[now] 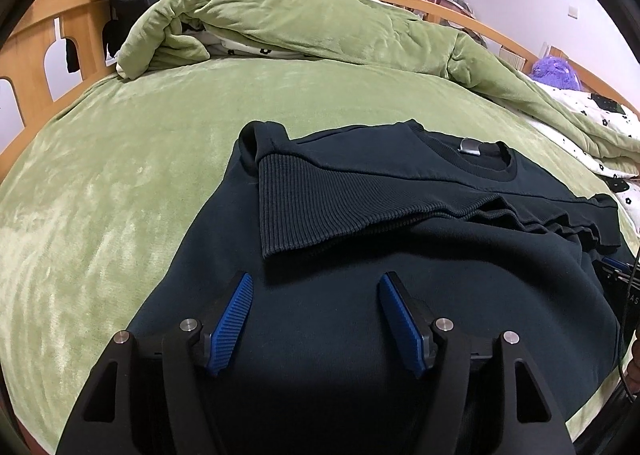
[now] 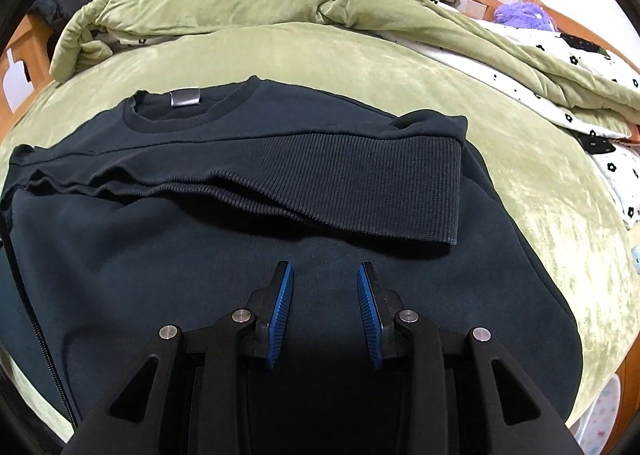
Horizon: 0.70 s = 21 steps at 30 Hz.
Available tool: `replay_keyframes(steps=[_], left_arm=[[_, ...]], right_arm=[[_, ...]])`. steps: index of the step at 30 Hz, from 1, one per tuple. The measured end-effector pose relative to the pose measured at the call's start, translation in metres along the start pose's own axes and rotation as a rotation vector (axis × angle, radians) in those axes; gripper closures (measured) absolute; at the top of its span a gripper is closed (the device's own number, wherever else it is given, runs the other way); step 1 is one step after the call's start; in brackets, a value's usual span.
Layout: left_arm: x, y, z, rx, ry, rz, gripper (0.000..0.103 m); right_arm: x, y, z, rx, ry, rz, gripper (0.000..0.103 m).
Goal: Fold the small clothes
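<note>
closest to me, i'm looking past the left gripper (image 1: 316, 287), whose blue pads are standing wide apart with nothing between them, hovering over the lower body of the dark sweatshirt (image 1: 360, 315). i'm taking the sweatshirt as my landmark: it's lying flat on the green bedcover (image 1: 120, 183), collar (image 1: 492, 163) at its far end, both sleeves already crossed over the chest so the ribbed cuffs (image 1: 320, 207) are stacking across it. beyond the collar a green quilt (image 1: 300, 23) is lying bunched, and to the left of the sweatshirt the wooden bed rail (image 1: 44, 51) is showing.

moving right, the right gripper (image 2: 325, 271) is sitting narrower, its pads parted over the same lower panel and gripping nothing, the ribbed cuff (image 2: 360, 183) just beyond its tips.

i'm judging the fabric soft, fairly thick and limp, not slippery on the plush cover; it will be sagging wherever it's unsupported. i'm thinking the hem corners nearest me are the place to pinch, one per gripper, catching both layers, though the hem is hiding beneath the grippers.
</note>
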<state>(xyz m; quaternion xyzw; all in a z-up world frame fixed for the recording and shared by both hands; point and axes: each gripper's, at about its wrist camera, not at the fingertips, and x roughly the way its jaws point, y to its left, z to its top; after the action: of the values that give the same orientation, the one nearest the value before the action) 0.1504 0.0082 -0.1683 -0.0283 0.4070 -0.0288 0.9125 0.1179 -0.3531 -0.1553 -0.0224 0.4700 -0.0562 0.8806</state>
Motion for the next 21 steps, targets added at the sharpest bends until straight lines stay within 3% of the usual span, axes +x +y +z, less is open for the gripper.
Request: replay_keyframes(steps=[11,21], left_arm=[[0.0,0.0,0.0,0.0,0.0,0.0,0.038],[0.0,0.0,-0.001,-0.001,0.0,-0.001,0.038]], right_arm=[[0.002,0.001,0.0,0.004,0.007,-0.004,0.069],[0.006,-0.023,0.003,0.15,0.031,0.132,0.069]])
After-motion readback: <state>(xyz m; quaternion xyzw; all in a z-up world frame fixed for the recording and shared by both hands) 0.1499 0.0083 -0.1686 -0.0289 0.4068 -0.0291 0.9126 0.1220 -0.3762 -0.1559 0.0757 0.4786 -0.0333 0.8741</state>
